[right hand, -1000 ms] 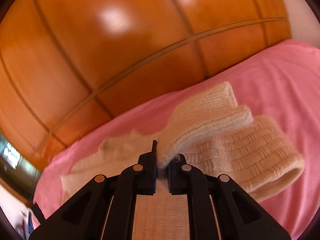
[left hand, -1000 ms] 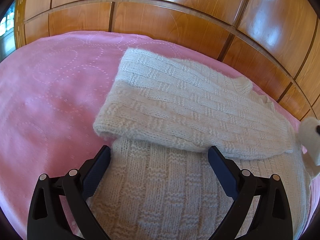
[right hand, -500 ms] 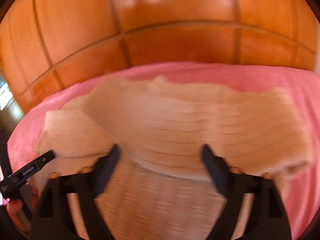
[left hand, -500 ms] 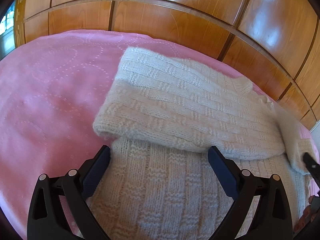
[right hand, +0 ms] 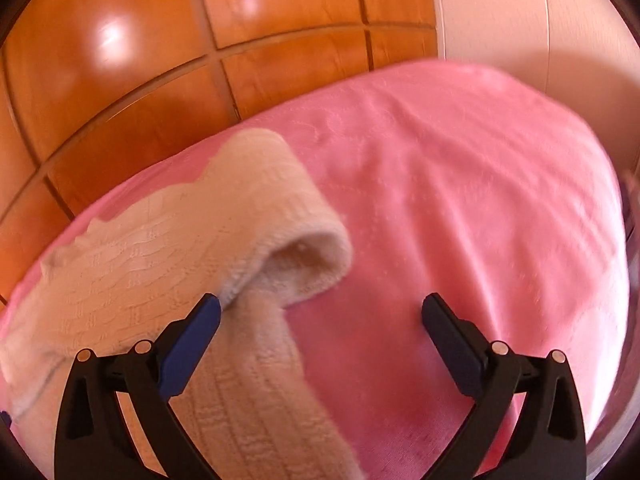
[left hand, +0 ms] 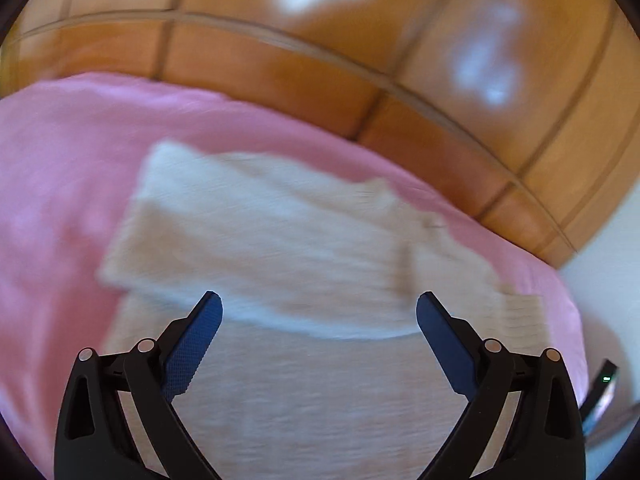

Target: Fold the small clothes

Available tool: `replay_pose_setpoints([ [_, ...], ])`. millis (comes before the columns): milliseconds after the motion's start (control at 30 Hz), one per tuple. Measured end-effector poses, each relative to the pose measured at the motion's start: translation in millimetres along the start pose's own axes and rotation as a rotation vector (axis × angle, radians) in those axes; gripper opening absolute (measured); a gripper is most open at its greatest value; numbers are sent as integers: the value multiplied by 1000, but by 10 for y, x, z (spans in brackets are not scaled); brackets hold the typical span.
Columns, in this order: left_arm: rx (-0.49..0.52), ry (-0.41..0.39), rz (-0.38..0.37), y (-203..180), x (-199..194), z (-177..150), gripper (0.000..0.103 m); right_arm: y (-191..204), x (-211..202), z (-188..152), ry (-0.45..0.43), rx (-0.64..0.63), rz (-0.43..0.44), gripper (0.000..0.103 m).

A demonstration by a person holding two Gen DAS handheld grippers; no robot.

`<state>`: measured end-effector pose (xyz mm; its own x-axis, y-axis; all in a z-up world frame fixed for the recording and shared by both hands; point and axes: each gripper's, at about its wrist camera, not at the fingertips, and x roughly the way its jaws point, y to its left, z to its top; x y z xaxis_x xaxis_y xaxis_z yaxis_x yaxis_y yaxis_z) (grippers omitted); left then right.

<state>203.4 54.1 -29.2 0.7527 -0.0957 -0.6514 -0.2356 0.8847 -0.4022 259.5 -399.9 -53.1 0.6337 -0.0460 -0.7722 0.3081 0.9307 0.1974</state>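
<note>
1. The cream knitted garment (left hand: 280,248) is seen lying on the pink bedcover (right hand: 460,200), close to the wooden headboard (right hand: 120,80), with its upper part already folded over the lower part.
2. The jaws of the left gripper (left hand: 319,310) are held wide apart above the knit, and nothing is gripped between them; this view is blurred.
3. The jaws of the right gripper (right hand: 321,312) have just been opened and now stand wide, with nothing clamped. The rolled, open end of the fold (right hand: 304,264) lies just beyond the left-hand jaw, and mostly bare bedcover is seen between the two.
4. The garment is judged to be light, soft and limp. It would be expected to sag and stretch when lifted, and loose loops could be snagged.
5. A hold is best taken on a doubled edge or corner of the fold, both layers being pinched together, so that the fold is not pulled open.
</note>
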Motion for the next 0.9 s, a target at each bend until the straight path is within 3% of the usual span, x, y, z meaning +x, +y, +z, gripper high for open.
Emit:
replay_pose_setpoints([
  [100,22,36,-42,-256,259,71,76,-67,-45,-34,-21,54,21,101],
  [267,-43,226,-38,-442,888,106,50,-271,-78,-72,-32,156,-21,101],
  [333,-34,212,-4,-467,951,82,43,-264,-84,-49,-32,137,-34,101],
  [367,-5,205,2,-511,966,88,29,-253,-73,-46,-28,128,-38,101],
  [400,42,202,-11,-581,972,90,6,-247,-70,-39,-23,124,-41,101],
  [433,80,198,-28,-639,953,96,1,-235,-52,-33,-20,122,-45,101],
  [533,120,118,-58,-681,746,162,1,-236,-44,-55,-22,126,-37,101],
  [700,69,18,-72,-421,414,341,0,-245,-12,-47,-22,130,-32,101],
  [800,42,22,-14,-140,392,310,0,-250,-19,-53,-23,130,-33,101],
  [900,37,86,-79,-63,474,210,0,-236,-16,-45,-20,125,-40,101],
])
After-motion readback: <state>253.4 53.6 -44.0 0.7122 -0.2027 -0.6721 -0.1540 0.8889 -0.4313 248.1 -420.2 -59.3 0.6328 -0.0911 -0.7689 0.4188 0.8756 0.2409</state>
